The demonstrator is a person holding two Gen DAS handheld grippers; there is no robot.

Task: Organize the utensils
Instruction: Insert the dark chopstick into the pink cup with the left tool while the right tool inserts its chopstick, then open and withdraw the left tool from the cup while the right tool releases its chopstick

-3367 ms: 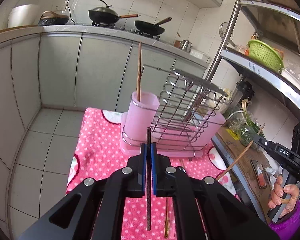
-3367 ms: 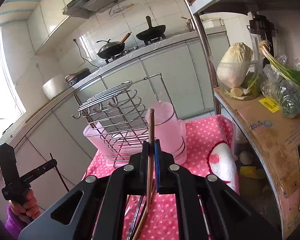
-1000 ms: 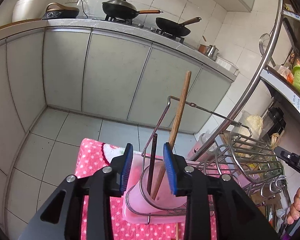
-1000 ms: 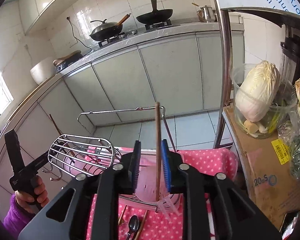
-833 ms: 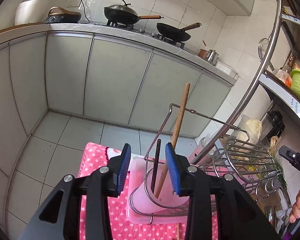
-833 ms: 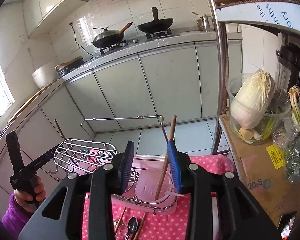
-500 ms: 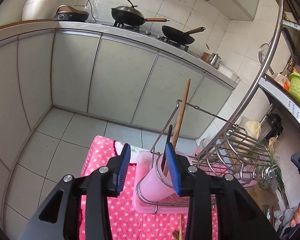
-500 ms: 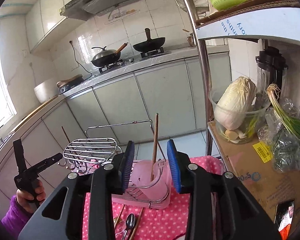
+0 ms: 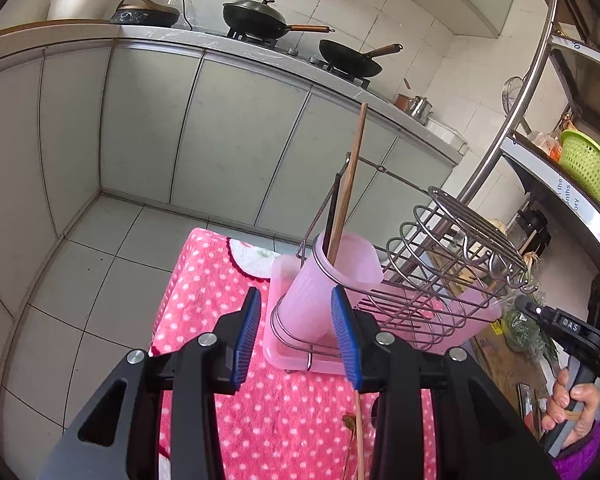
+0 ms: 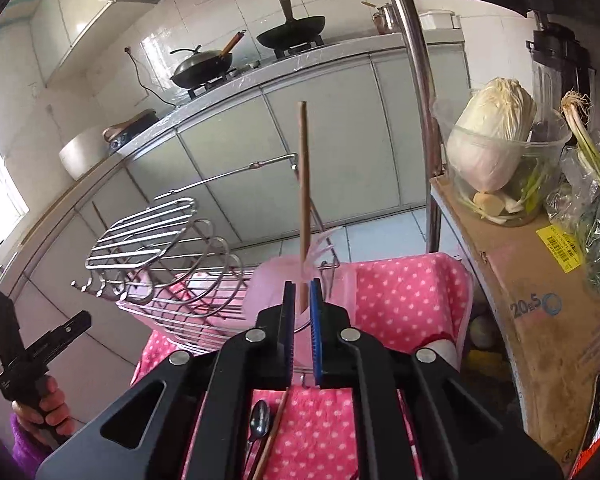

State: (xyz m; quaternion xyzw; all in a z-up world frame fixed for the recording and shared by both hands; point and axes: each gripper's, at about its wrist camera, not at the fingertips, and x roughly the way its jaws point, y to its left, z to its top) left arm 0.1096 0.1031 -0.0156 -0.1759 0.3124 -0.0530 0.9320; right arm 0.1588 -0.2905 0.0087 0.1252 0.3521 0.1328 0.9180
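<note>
Two chopsticks (image 9: 346, 188) upright in pink cup (image 9: 324, 280), tips up, leaning slightly right

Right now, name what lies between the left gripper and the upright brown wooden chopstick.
Only the pink plastic cup holding it; left wrist view.

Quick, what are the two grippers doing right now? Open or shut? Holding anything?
Left gripper: open, holding nothing, the pink cup ahead.
Right gripper: nearly shut, nothing in it; the chopstick stands in the cup beyond.
</note>
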